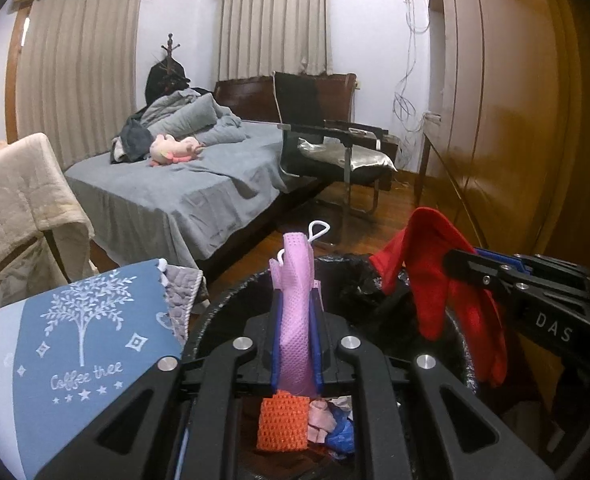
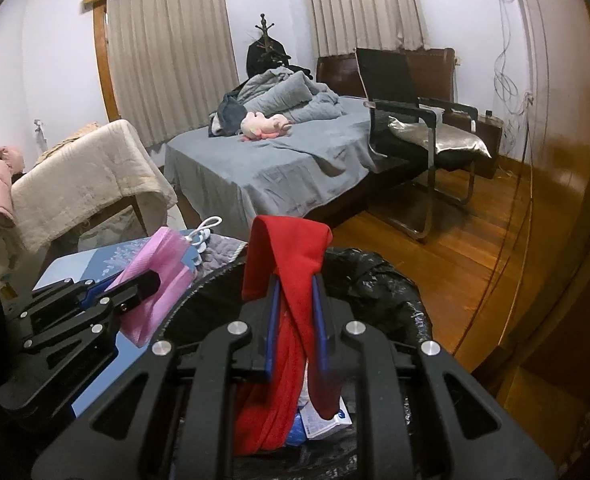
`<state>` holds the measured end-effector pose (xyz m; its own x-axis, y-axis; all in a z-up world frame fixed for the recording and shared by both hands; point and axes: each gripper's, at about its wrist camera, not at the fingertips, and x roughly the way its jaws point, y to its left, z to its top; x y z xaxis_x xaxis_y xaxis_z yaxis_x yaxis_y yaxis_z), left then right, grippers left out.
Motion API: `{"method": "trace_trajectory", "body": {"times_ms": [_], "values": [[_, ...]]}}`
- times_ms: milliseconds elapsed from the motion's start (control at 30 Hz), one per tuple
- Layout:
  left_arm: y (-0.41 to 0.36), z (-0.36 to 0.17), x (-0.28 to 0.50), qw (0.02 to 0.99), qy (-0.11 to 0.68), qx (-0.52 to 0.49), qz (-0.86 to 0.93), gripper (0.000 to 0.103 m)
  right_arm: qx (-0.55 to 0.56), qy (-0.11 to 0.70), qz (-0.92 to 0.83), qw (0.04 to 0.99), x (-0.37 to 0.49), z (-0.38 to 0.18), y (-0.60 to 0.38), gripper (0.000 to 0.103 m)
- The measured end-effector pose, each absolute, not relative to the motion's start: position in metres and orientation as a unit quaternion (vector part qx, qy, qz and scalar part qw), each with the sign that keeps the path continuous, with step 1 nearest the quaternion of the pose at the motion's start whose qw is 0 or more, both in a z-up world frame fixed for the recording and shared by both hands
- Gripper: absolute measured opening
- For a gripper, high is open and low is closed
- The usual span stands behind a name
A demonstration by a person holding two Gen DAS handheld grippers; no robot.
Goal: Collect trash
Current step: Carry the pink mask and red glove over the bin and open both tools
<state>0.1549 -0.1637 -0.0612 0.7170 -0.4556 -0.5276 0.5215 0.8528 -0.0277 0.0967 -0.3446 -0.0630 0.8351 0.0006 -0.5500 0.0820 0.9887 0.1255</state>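
My left gripper [image 1: 295, 300] is shut on a pink mesh face mask [image 1: 295, 320] with white ear loops, held upright over the black-lined trash bin [image 1: 351, 276]. My right gripper [image 2: 297, 300] is shut on a red cloth [image 2: 291, 248], which hangs down into the same bin [image 2: 379, 280]. In the left wrist view the red cloth [image 1: 435, 264] and right gripper [image 1: 451, 260] sit at the right over the bin. In the right wrist view the pink mask [image 2: 155, 276] and left gripper [image 2: 151, 280] sit at the left. Orange mesh [image 1: 283, 420], pink and blue scraps lie inside the bin.
A blue "Coffee tree" cloth [image 1: 87, 340] covers a surface left of the bin. Behind stand a grey bed [image 2: 279, 164] with a pink plush toy [image 2: 265, 124], a black chair [image 2: 415, 128] with a silver cushion, a beige blanket-draped chair [image 2: 83, 184], and a wooden wardrobe [image 1: 515, 120] at right.
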Motion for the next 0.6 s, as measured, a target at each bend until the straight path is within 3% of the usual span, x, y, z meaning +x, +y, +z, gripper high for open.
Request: {"method": "trace_trajectory", "body": {"times_ms": [600], "values": [[-0.202,-0.088,0.19,0.908,0.296,0.075,-0.287,0.012,0.071,0.328,-0.046,0.941,0.136,-0.101,-0.366,0.015]]}}
